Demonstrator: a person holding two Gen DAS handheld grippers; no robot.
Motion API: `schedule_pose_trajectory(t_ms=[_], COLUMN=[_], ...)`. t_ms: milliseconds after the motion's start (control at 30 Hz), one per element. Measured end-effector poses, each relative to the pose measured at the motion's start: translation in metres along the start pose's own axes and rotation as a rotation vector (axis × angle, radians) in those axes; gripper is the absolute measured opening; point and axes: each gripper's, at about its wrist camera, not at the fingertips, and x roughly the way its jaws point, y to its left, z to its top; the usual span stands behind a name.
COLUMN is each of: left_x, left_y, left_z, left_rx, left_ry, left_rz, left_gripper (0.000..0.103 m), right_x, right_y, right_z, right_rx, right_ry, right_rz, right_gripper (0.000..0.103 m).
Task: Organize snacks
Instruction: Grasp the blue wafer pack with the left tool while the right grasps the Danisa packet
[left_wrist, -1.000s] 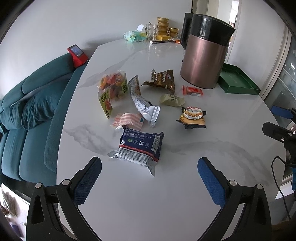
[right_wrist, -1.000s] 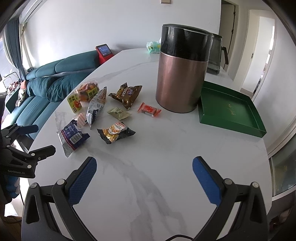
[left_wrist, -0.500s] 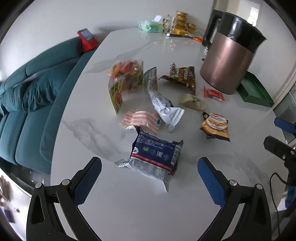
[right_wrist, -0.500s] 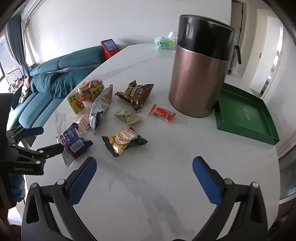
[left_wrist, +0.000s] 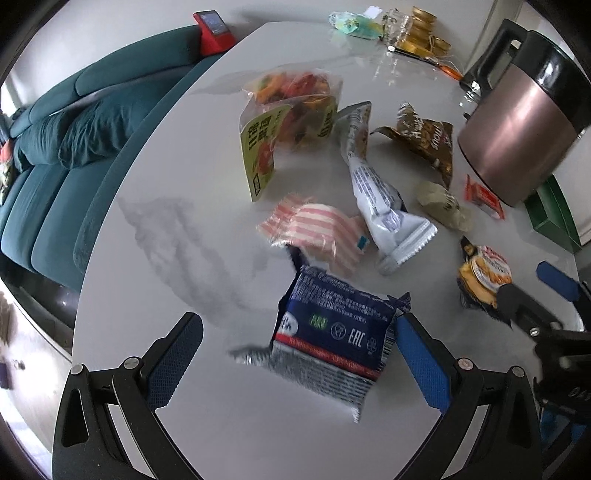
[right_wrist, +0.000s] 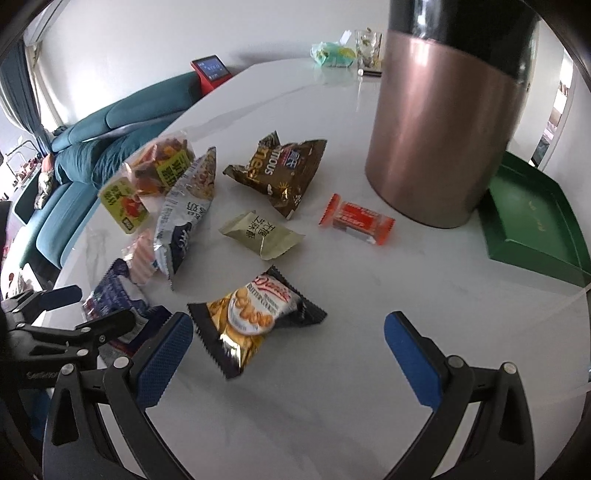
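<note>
Glossy foil snack packets (right_wrist: 255, 317) lie on polished marble table (right_wrist: 369, 369).

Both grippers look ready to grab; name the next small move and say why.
Probably ease the left gripper forward and close on the blue packet: it lies between the open fingers, nearest. The right gripper likewise frames the cookie bag.

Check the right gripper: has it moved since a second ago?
Yes. The right gripper has come forward toward the snacks: the copper kettle looms larger, and the cookie packet now lies just ahead of its open jaws.
</note>
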Motion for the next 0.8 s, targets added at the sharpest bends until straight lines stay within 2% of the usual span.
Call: schedule_pose_trajectory(t_ms=[133, 267, 567, 633, 700, 767, 800], left_x=[0.004, 0.007, 0.012, 0.016, 0.017, 0.017, 0.016], left_y=[0.001, 0.006, 0.001, -0.002, -0.008, -0.009, -0.010], left_z=[0.002, 0.007, 0.004, 0.002, 0.000, -0.001, -0.001], left_rx=[-0.022, -0.063, -0.030, -0.016, 0.019, 0.029, 0.031], left_ry=[0.005, 0.017, 0.019, 0.040, 0.034, 0.028, 0.025], left_rz=[0.014, -0.005, 0.002, 0.004, 0.032, 0.045, 0.048], left_gripper=[0.102, 0.102, 0.102, 0.102, 0.101, 0.100, 0.099], right_x=[0.015, 0.023, 0.035, 0.035, 0.034, 0.033, 0.033], right_y=[0.002, 0.000, -0.002, -0.002, -0.003, -0.005, -0.007], right_z=[0.003, 0.005, 0.001, 0.000, 0.001, 0.004, 0.006], right_rx=[0.006, 0.020, -0.007, -0.020, -0.026, -0.030, -0.026], right_ry=[0.016, 0.020, 0.036, 0.030, 0.024, 0.020, 0.015], right_rz=[0.003, 0.005, 0.024, 0.013, 0.021, 0.033, 0.045], right_gripper=[0.103, 0.103, 0.103, 0.076, 0.063, 0.037, 0.014])
